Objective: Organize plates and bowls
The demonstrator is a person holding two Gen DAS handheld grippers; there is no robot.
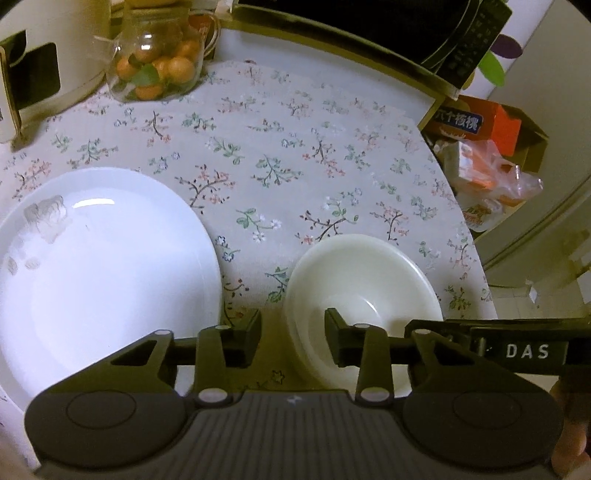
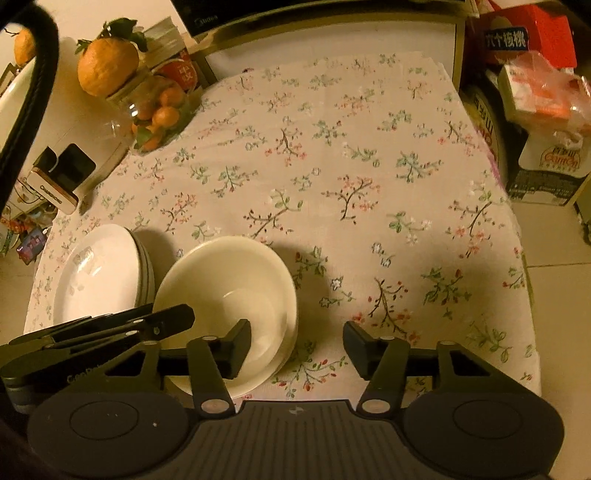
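Observation:
A stack of white plates (image 1: pixel 99 266) lies on the floral cloth at the near left; it also shows in the right wrist view (image 2: pixel 99 277). A stack of cream bowls (image 1: pixel 365 295) sits to its right, also in the right wrist view (image 2: pixel 229 295). My left gripper (image 1: pixel 293 339) is open, its jaws straddling the bowls' left rim, holding nothing. My right gripper (image 2: pixel 296 349) is open and empty, its left finger over the bowls' right side. The left gripper (image 2: pixel 110 332) shows at the left in the right wrist view.
A glass jar of small oranges (image 1: pixel 159 62) and a white appliance (image 1: pixel 44 62) stand at the back left. A dark box (image 1: pixel 424 33) is at the back. Snack boxes and bags (image 1: pixel 484 147) lie beyond the table's right edge. Floral cloth (image 2: pixel 369 184) covers the table.

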